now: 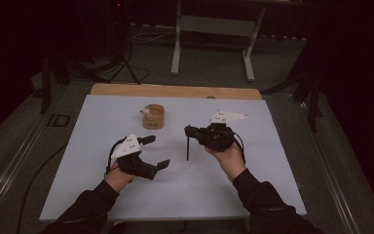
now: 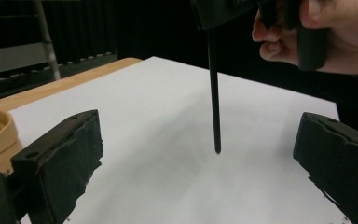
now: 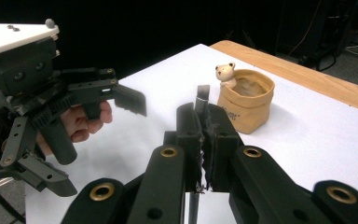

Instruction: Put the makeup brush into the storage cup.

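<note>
Black rod (image 1: 188, 147): thin, straight, clamped at its upper end between the closed jaws of the right tool (image 1: 191, 131); hangs near-upright, lower tip just above or at the white worktop (image 1: 253, 195), which cannot be told. Right hand (image 1: 228, 157) grips the tool from below, forearm entering from the bottom edge, tool aimed toward the left one. Left tool (image 1: 156, 152): jaws spread wide, nothing between the pads, held low over the worktop and pointed at the rod, near it but apart. Tan paper-like pot (image 1: 153, 116) with a small bear figure (image 3: 225, 73) on its rim stands farther back, well apart from both tools. Open white surface lies on all sides of the rod; a wooden edge (image 1: 175, 90) runs along the far side. Left gripper view shows the rod's tip (image 2: 217, 150); right gripper view shows the clamped end (image 3: 202, 98).
</note>
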Demonstrator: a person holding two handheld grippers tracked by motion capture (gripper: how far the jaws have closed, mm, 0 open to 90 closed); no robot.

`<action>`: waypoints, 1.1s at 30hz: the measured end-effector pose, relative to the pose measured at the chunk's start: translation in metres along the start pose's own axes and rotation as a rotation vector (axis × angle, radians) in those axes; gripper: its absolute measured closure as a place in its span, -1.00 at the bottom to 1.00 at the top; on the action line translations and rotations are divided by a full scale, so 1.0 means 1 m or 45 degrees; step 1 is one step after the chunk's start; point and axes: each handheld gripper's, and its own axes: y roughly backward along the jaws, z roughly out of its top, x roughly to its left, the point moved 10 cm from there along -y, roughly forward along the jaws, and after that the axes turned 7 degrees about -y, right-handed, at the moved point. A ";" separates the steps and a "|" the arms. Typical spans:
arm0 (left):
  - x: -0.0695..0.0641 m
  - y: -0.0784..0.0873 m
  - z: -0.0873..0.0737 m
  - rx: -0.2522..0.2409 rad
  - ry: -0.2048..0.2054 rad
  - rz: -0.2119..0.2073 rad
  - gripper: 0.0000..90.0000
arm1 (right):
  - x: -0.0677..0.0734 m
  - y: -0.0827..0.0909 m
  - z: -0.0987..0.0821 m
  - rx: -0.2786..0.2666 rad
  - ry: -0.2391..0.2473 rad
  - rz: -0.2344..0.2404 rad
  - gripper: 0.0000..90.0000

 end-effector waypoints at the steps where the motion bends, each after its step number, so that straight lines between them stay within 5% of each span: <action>1: 0.000 0.000 -0.001 0.002 -0.001 0.004 -0.96 | -0.001 0.000 0.000 0.002 0.003 0.000 0.91; 16: -0.005 0.002 -0.012 0.006 -0.011 0.002 -0.96 | -0.020 -0.006 0.015 0.020 0.056 -0.042 0.91; 33: -0.010 0.001 -0.021 0.028 -0.003 -0.017 -0.96 | -0.033 -0.031 0.056 -0.008 0.099 -0.055 0.91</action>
